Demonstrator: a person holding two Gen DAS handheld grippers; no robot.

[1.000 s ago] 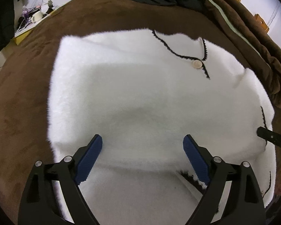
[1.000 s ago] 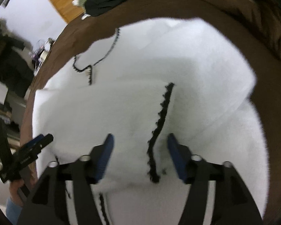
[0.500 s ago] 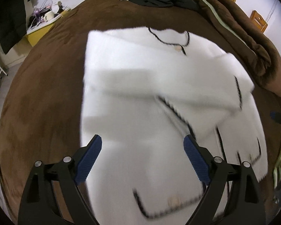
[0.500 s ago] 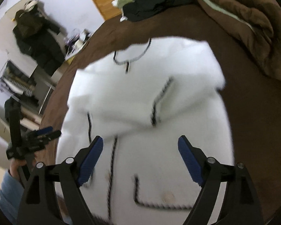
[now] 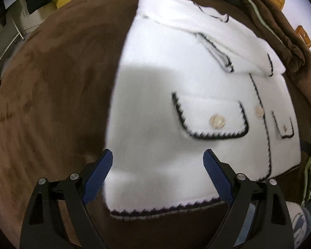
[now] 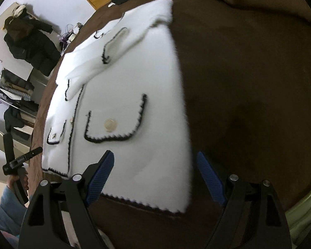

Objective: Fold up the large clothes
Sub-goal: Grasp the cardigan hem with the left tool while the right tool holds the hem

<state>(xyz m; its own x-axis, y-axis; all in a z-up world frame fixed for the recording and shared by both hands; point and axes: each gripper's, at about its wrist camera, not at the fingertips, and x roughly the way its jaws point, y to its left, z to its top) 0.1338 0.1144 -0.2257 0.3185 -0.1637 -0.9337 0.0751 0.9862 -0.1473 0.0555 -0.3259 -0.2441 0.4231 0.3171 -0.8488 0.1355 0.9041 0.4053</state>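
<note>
A: Fingers first. The left gripper (image 5: 157,174) has its blue ribbed pads spread wide with nothing pinched; the right gripper (image 6: 155,176) is the same, pads apart and bare

B: And the garment?

A: The white fuzzy jacket with black scalloped trim (image 5: 176,83) lies flat on the brown plush bed cover (image 5: 51,83), front up, both sleeves folded across the chest. Its long axis runs away from the fingers, collar at the far end, hem nearest

B: Which way from each hand?

A: Just ahead and below. In the left wrist view the hem's left corner (image 5: 112,207) sits between the spread pads; in the right wrist view the hem's right corner (image 6: 182,209) does likewise. So each hand is nearest its own corner, and neither touches the cloth as far as I can tell

B: So the next fold?

A: My guess is hem up toward collar, which turns on both corners being taken together along that axis

B: Any containers?

A: None on the bed. The nearest to one are the jacket's two flap pockets (image 5: 211,118), each shut with a pale round button (image 5: 217,121); contents hidden. A heaped brown blanket (image 5: 290,47) lies beside the jacket at the far right, apart from the hem
</note>
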